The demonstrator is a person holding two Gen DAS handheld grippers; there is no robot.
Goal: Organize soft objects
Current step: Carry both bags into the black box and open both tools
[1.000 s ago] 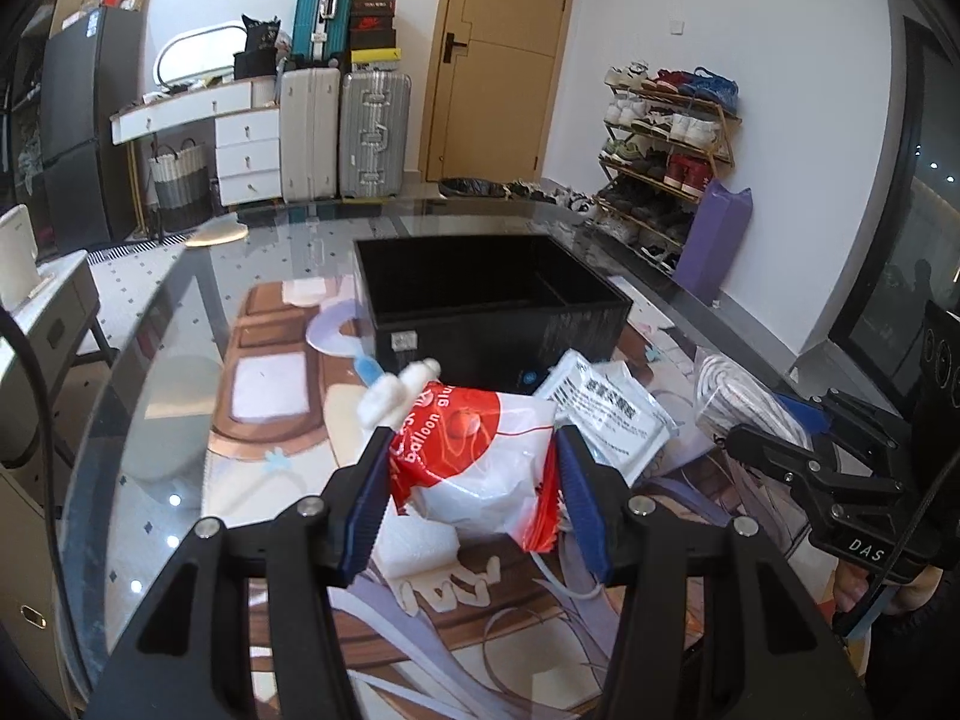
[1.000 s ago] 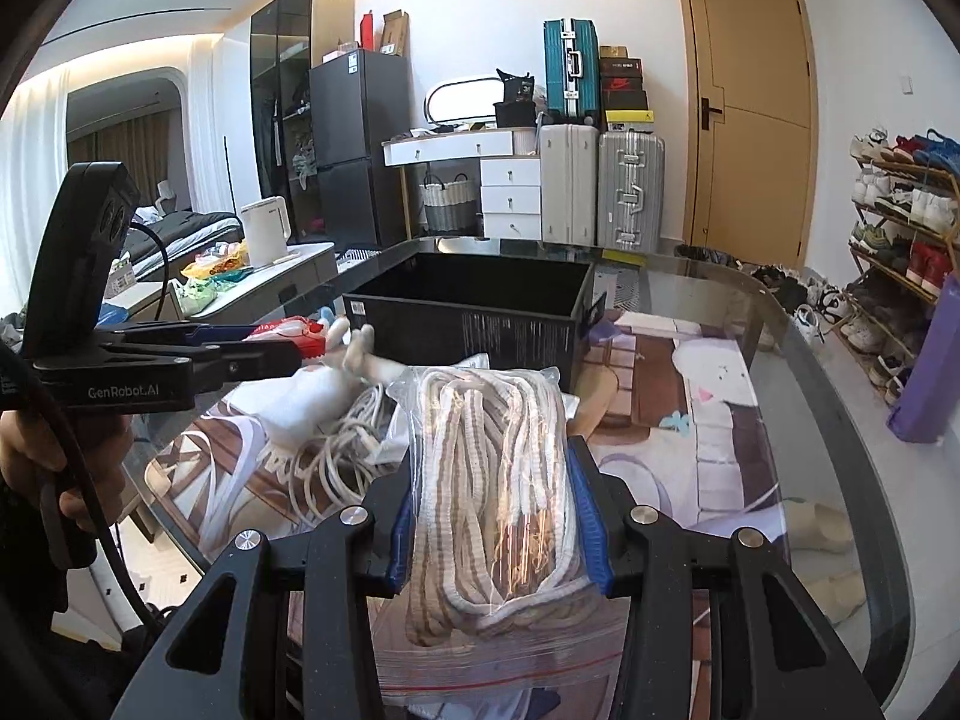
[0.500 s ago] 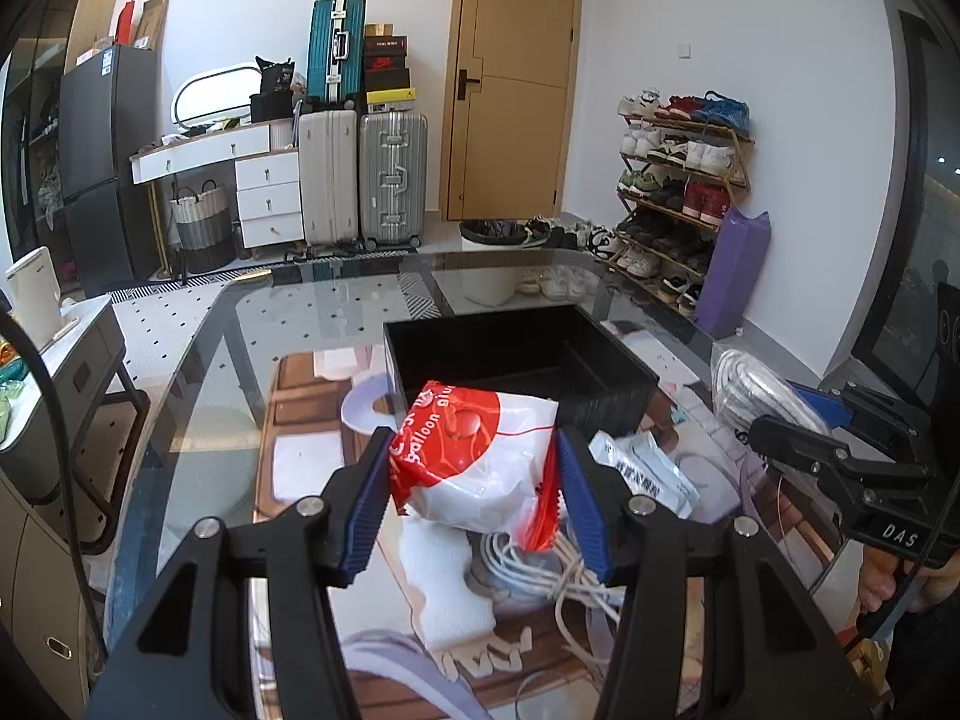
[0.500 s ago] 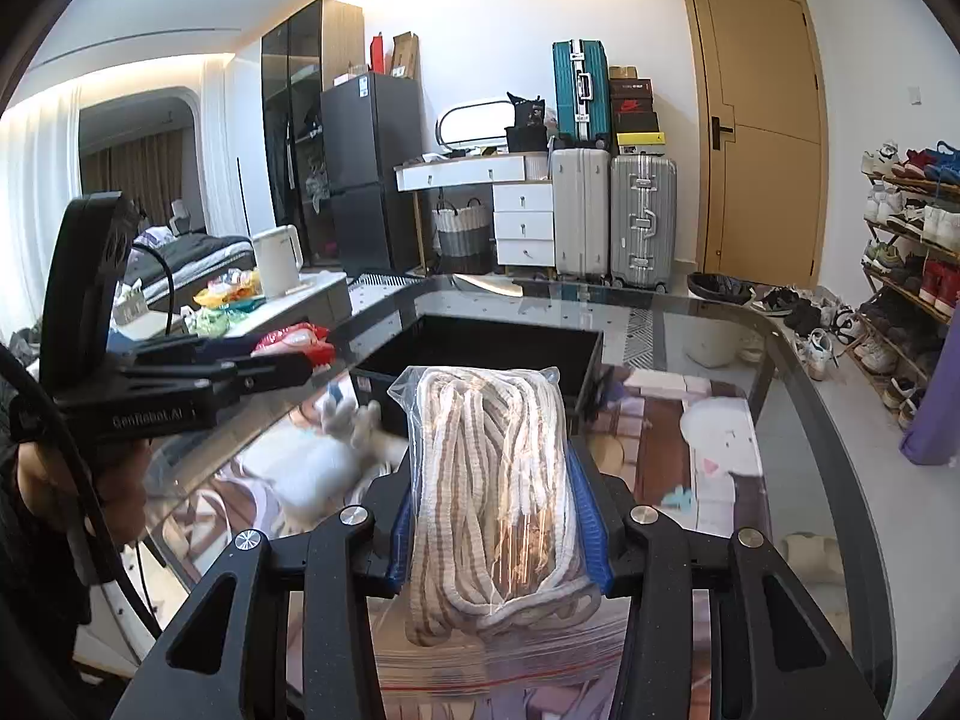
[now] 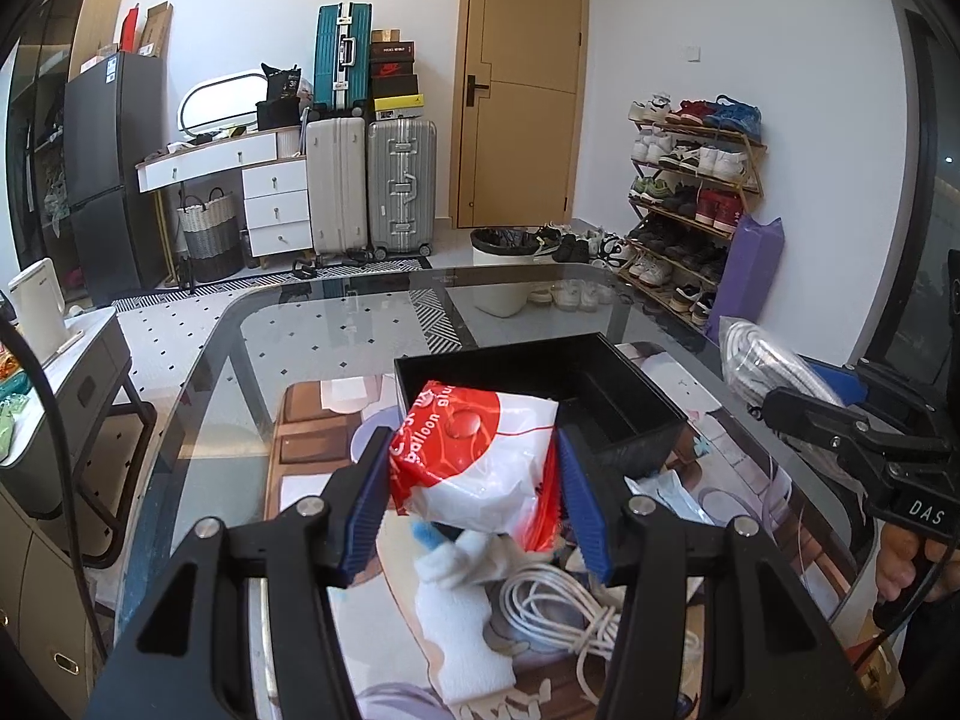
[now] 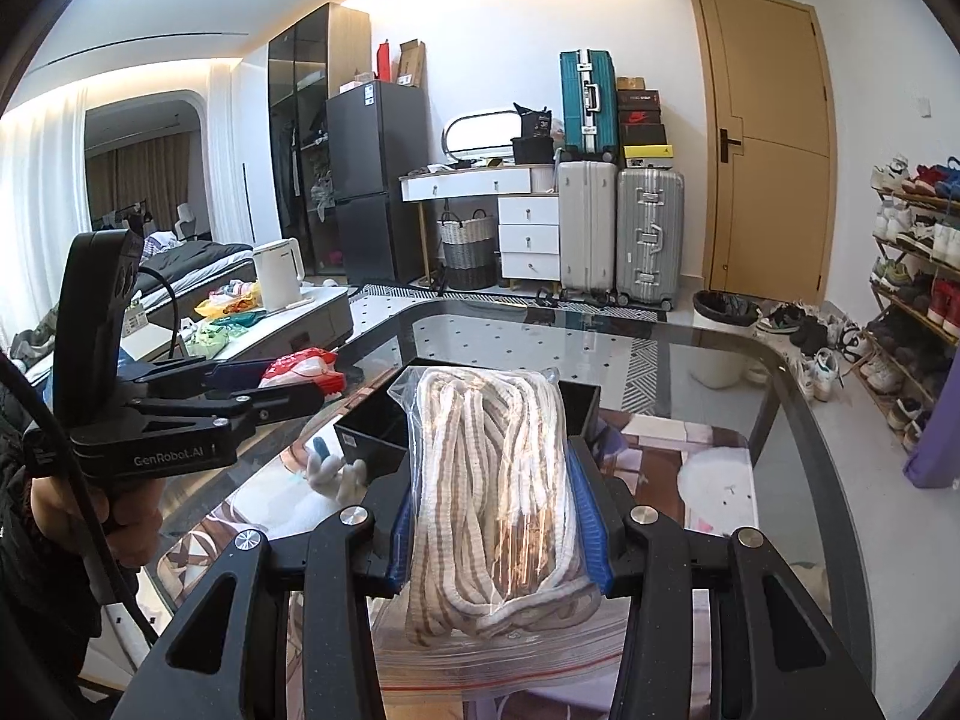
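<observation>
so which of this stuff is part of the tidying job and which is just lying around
Part of the job:
- red and white bag, held in the left gripper
- bag of rope, held in the right gripper
- black box
- white cable on the table
- white plush toy on the table

Just lying about:
- suitcases
- shoe rack
- kettle

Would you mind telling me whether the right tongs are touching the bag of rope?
Touching. The right wrist view shows the right tongs shut on the bag of rope, with both blue pads pressed against its sides and no gap.
</observation>
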